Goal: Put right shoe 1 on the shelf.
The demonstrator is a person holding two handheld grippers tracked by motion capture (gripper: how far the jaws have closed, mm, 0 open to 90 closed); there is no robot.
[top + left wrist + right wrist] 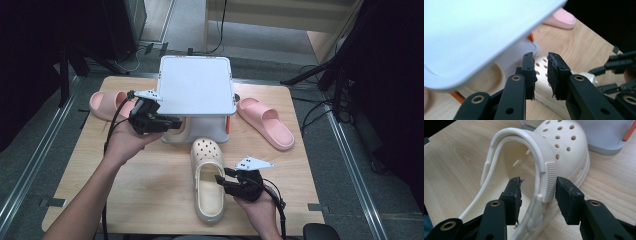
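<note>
Right gripper [537, 192] fingers sit open around the clog [208, 175] strap, not clamping it. Left gripper [541, 75] hangs open, empty, by the rack [196, 85].

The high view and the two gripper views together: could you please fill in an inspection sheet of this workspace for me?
Surface: light wooden table, on a grey floor.
Job's things: cream clog lying near the front edge, toe toward the white shoe rack; a second cream shoe on the rack's lower shelf.
Clutter: pink slide right of the rack, another pink slide to its left.
Grippers: left hand-held gripper at the rack's lower shelf, jaws apart with nothing between. Right hand-held gripper open, jaws either side of the clog's side wall and strap; whether one pad touches, I cannot tell.
Cables: one black cable trails from each gripper.
Surroundings: dark stands, floor rails.
</note>
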